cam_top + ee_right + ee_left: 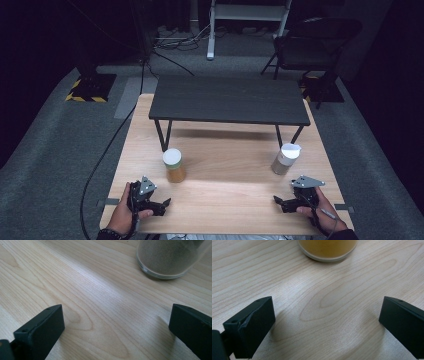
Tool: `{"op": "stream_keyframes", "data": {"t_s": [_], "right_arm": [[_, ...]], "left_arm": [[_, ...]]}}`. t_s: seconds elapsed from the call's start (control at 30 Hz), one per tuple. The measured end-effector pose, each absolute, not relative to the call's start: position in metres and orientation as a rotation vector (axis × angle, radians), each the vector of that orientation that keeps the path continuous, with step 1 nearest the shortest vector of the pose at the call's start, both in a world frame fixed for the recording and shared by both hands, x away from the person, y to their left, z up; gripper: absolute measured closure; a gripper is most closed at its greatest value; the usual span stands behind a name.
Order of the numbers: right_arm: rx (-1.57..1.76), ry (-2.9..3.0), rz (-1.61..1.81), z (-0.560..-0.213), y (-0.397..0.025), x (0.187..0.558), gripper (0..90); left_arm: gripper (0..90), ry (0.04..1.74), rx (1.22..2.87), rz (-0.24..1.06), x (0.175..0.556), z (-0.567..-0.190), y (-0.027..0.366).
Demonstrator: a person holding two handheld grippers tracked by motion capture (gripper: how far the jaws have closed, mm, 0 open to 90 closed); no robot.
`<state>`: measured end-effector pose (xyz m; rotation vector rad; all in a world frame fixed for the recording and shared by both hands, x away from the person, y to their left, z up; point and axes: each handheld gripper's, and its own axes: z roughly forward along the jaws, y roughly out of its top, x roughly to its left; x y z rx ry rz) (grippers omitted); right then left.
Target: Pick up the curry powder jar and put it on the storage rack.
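A jar of orange powder (174, 165) with a white lid stands left of centre on the light wooden table (227, 200). A jar of grey powder (285, 159) with a white lid stands at the right. My left gripper (164, 204) rests on the table just in front of the orange jar, open. In the left gripper view its jaws (327, 322) are spread wide over bare wood, with the orange jar (327, 248) ahead. My right gripper (281, 202) lies in front of the grey jar, open. The right gripper view has that gripper (116, 325) empty and the grey jar (170, 257) ahead to the right.
A low dark shelf (229, 100) on thin black legs stands across the far half of the table, behind both jars. A hand holds each gripper near the front edge. Beyond the table are grey carpet, cables and a black chair (312, 42).
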<state>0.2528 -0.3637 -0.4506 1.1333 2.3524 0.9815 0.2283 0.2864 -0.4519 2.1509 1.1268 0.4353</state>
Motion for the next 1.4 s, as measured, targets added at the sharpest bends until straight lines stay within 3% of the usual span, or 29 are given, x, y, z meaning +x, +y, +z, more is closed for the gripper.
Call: {"op": "stream_keyframes", "data": {"t_s": [0.8,1.17,1.4], "right_arm": [[1.133,2.352,0.981,-0.451,-0.364,0.253,0.0],[1.127,2.356,0.982,-0.45,-0.364,0.253,0.0],[1.127,2.357,0.982,-0.45,-0.364,0.253,0.0]], "left_arm": [[0.4,1.124,2.154,0.437,0.227,-0.452,0.286],[2.2,1.2,2.14,0.448,0.228,-0.447,0.28],[2.0,1.204,2.066,0.479,0.221,-0.44,0.279]]}}
